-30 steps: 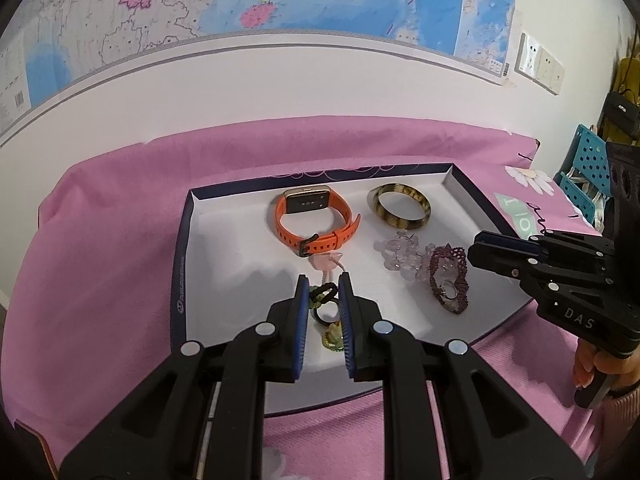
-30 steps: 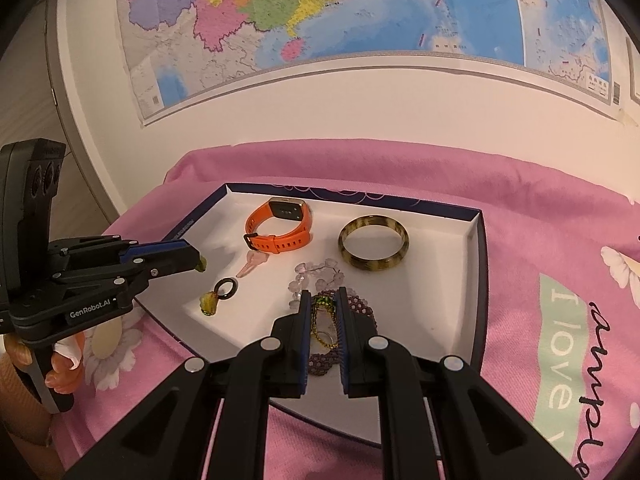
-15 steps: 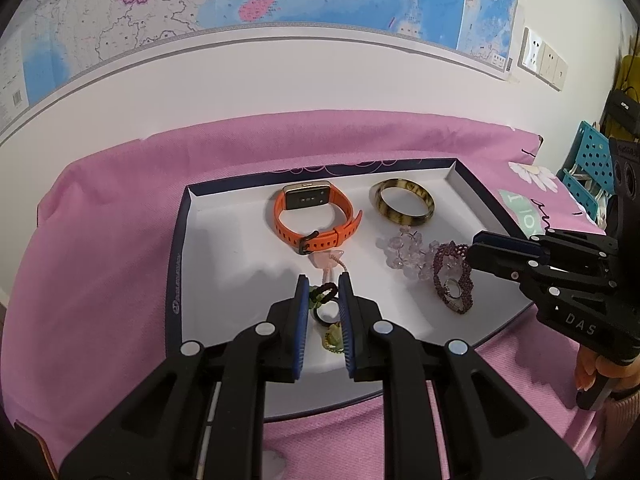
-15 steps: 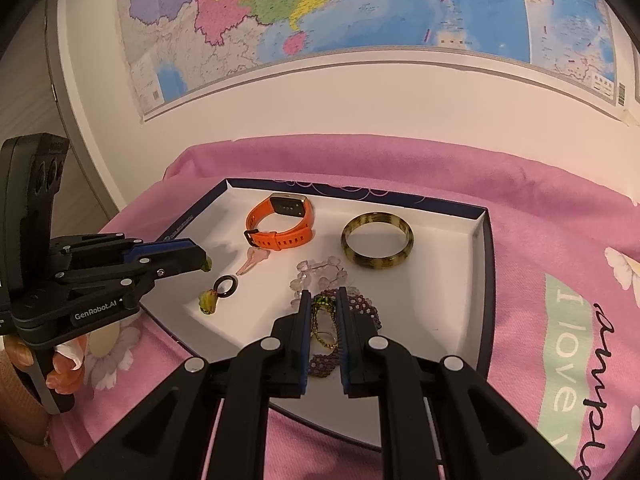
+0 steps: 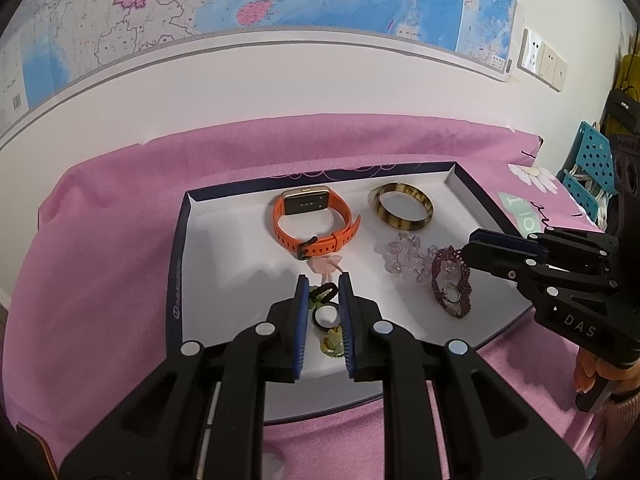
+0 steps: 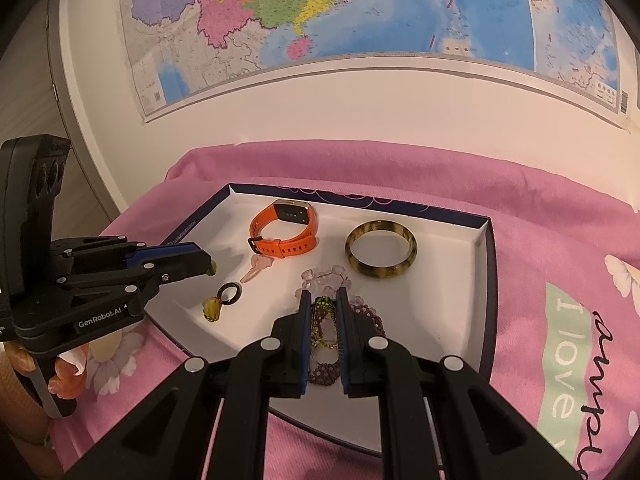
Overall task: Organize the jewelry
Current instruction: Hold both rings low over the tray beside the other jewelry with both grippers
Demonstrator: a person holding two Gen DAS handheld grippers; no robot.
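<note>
Very little is different. In the right wrist view, the tip of the left gripper (image 6: pixel 212 267), which pinches a small dark green cord (image 5: pixel 322 293), now stands a bit more to the right in the left half of the frame, slightly nearer to the pink charm (image 6: pixel 258 267). In the left wrist view, the orange watch (image 5: pixel 314 222) sits a little lower in the frame than one second ago. Behind the right gripper (image 6: pixel 323 300) and the green-gold beaded chain (image 6: pixel 323 322) that it clamps, the tray (image 6: pixel 486 280) shifted only by a trace.
</note>
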